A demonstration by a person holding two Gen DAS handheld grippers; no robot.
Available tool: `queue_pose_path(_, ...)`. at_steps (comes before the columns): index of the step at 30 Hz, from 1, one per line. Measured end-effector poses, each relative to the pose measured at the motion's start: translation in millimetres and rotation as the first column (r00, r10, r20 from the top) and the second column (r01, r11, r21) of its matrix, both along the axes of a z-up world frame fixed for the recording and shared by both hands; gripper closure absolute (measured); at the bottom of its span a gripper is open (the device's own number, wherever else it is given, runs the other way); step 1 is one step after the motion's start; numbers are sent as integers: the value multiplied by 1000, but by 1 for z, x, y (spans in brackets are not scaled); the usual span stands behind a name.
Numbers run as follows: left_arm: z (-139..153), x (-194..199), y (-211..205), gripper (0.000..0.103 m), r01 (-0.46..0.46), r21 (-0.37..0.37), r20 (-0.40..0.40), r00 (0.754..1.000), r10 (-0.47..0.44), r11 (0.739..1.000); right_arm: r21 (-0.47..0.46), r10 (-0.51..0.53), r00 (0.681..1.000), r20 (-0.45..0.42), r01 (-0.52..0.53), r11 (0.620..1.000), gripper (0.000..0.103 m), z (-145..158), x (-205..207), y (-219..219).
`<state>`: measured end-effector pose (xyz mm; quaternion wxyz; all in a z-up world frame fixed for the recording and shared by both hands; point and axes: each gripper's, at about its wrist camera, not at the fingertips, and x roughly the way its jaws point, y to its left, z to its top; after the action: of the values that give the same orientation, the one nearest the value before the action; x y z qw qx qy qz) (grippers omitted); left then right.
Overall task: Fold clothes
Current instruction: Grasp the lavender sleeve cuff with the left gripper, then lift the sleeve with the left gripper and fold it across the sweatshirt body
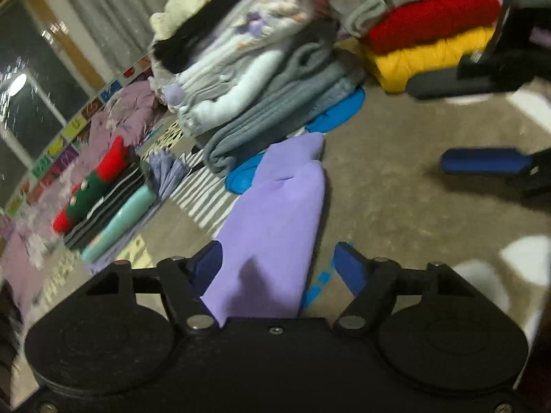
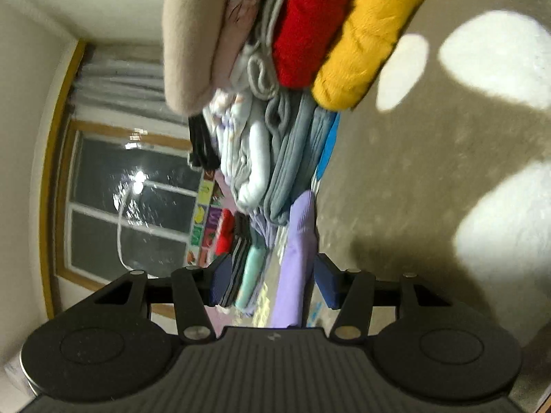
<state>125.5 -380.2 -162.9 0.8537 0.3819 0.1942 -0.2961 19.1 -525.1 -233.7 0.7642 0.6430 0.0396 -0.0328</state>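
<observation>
- Beige carpet floor (image 1: 396, 179) is the work surface, with bright light patches on it and a dark window (image 2: 137, 199) behind a curtain at the back.
- Left gripper (image 1: 277, 261) is spread wide, and the lilac garment (image 1: 275, 220) lies on the floor in the gap between its blue pads. Can't tell if either pad actually touches the cloth; nothing looks pinched.
- That lilac piece is a long narrow folded strip. Its long axis runs straight away from the left camera toward the clothes piles, and its near end is cut off under the gripper body.
- Right gripper (image 2: 272, 282) is also spread apart. This view is rolled sideways, so the same lilac strip runs up the frame between its pads, near end hidden behind the body.
- From the left camera, the right gripper shows at the right edge as a dark finger and a blue finger (image 1: 489, 161), set well apart and blurry.
- Just past the lilac's far end is a bright blue garment (image 1: 330, 117) under a tall stack of grey and pale knits (image 1: 261, 82).
- Beside that, farther right: a red sweater (image 1: 434, 17) folded on a yellow sweater (image 1: 430, 55).
- Off left is a low pile with a mint item (image 1: 120, 220), stripes and red-green knitwear. All motion-blurred, details are mush.
</observation>
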Motion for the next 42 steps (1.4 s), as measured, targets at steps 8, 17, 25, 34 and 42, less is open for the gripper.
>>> queue_pose_path(8,-22,18,-53,41,3,144,117,993,-20,990,96,-118,993,16,116,989,49,-15,-14,-16)
queue_pose_path(17,-28,44,-92,63,-65,208,150,988,33,976,149,-191,980,56,181,972,45,-23,-22,-25)
queue_pose_path(25,16,53,-68,93,-128,16,15,992,128,992,63,-155,984,86,150,987,45,-11,-21,-25)
queue_pose_path(34,146,63,64,93,-223,-498,-295,952,78,838,-361,218,970,105,-167,917,38,47,7,35)
queue_pose_path(42,200,45,173,94,-285,-670,-285,951,118,686,-746,485,865,-130,-408,526,37,80,38,142)
